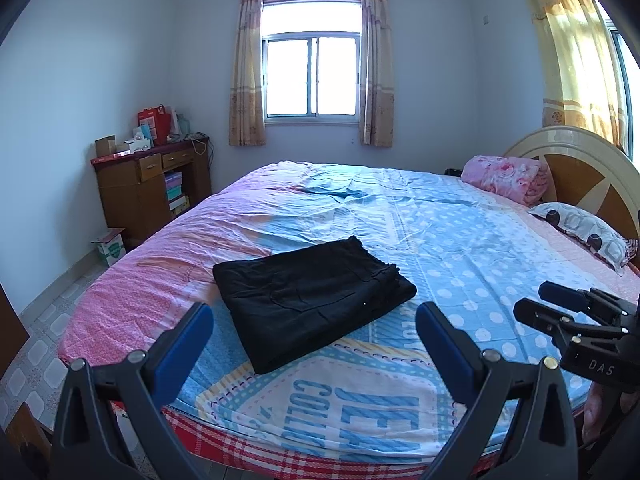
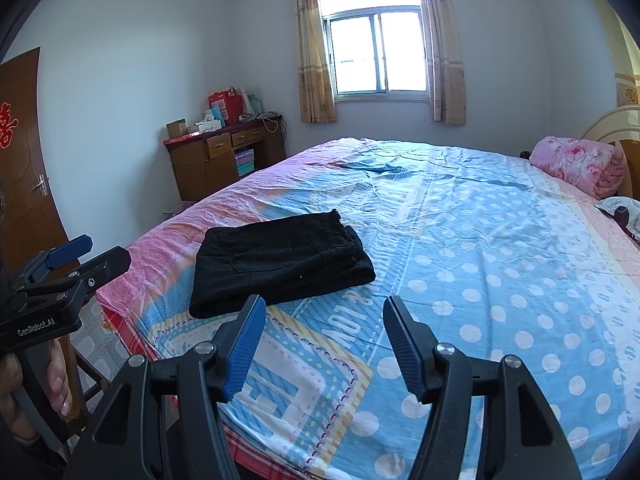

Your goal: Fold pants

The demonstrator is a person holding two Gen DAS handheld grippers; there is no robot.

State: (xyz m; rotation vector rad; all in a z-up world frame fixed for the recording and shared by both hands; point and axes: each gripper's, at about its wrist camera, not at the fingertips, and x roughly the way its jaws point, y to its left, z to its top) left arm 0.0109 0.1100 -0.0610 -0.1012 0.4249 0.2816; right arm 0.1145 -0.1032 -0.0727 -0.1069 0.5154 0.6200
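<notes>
Both claws, left and right, gape empty; folded pants hide their inner layers.

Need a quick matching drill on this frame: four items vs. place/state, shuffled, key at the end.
Items:
1. black pants
2. pink quilt
3. left gripper
4. wooden desk

Descriptions:
A. against the wall, left of the window
B. folded, lying flat on the bedsheet
C. open, holding nothing
D. rolled up by the headboard

Pairs: 1-B, 2-D, 3-C, 4-A
</notes>
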